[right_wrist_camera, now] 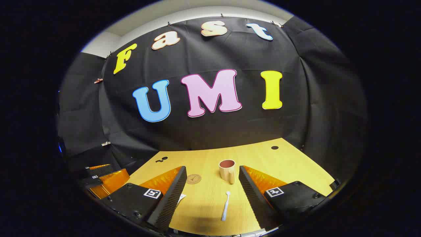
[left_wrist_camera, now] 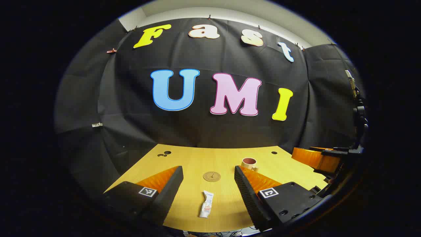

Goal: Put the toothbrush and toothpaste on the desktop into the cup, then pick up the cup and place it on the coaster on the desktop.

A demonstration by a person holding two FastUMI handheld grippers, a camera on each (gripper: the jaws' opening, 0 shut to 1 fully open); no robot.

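Hiding behind a tool finger, cup (left_wrist_camera: 249, 163) shows partly.

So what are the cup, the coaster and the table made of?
Cup: looks like ceramic or plastic, smooth cream outside, reddish-brown inside; can't tell which. Coaster: probably cork or wood, a flat matte tan disc with a dark mark. Table: wood or wood-look laminate, with fine grain lines.

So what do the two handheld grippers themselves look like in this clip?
Both match. The left gripper and right gripper each have two long wedge-shaped fingers with ribbed inner faces, mounted on black blocks with visible screw holes. Each block carries a small square black-and-white marker. No cables on the grippers or sleeves can be made out.
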